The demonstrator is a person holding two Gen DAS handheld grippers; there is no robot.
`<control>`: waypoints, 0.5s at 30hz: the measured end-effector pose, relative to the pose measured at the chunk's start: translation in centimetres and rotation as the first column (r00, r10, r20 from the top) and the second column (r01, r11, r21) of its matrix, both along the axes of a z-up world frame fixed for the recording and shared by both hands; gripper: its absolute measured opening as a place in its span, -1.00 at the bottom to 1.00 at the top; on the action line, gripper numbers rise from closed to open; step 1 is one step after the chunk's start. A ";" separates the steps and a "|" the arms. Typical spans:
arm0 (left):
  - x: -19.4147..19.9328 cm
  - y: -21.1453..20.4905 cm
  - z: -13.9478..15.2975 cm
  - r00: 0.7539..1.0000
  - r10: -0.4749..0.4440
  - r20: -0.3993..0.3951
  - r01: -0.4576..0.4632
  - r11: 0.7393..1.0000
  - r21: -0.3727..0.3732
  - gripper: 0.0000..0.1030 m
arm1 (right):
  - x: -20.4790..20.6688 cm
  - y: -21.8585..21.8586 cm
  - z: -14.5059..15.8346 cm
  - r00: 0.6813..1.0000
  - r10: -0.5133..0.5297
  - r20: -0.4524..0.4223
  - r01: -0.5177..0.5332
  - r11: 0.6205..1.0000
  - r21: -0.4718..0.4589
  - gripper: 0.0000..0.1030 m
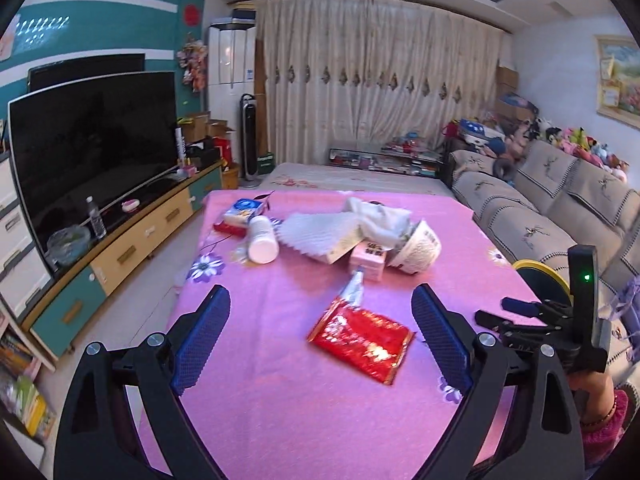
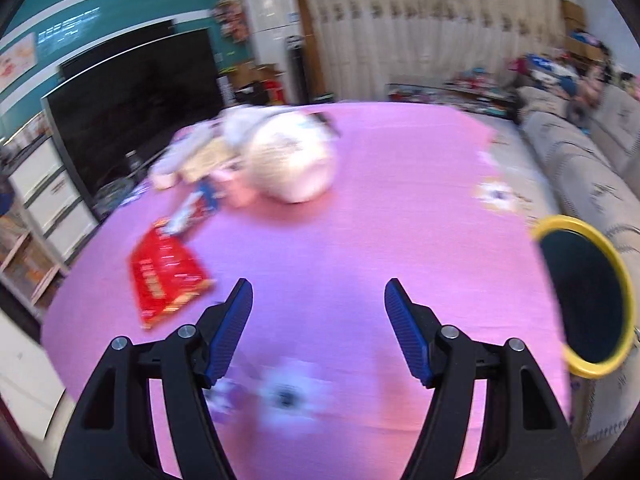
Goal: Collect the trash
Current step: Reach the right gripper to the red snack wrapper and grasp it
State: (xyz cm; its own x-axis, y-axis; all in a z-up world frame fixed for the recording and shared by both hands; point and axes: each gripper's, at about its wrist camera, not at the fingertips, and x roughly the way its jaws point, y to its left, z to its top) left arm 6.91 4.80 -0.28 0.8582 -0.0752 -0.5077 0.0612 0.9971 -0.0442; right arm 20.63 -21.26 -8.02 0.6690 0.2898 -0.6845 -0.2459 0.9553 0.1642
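Red wrapper [image 1: 362,338] alone before cup [image 1: 416,246], bottle [image 1: 262,239], tissues [image 1: 320,232].

My left wrist camera looks from the near edge of the pink flowered tablecloth [image 1: 280,400] toward the beige curtain wall [image 1: 380,80], tilted down. My right wrist camera faces the same way, closer to the right edge. Both views share the flat red foil packet [image 1: 362,338] [image 2: 166,270].
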 end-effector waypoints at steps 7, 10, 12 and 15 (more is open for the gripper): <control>-0.5 2.1 -1.3 1.000 0.010 -0.014 -0.010 1.000 -0.005 0.76 | 1.1 8.9 -0.8 0.977 0.210 -0.032 -0.211 0.977 -0.025 0.65; -0.4 2.1 -1.4 1.000 0.010 -0.021 -0.010 1.000 -0.013 0.76 | 1.9 11.2 -1.7 0.968 0.241 -0.069 -0.245 0.966 -0.075 0.71; -0.3 2.0 -1.6 1.000 0.010 -0.024 -0.010 1.000 -0.017 0.76 | 2.3 12.0 -2.2 0.964 0.249 -0.093 -0.257 0.963 -0.088 0.71; -0.2 2.2 -1.9 0.999 0.012 -0.031 -0.012 1.000 -0.023 0.76 | 3.1 12.2 -3.1 0.959 0.252 -0.134 -0.264 0.961 -0.085 0.60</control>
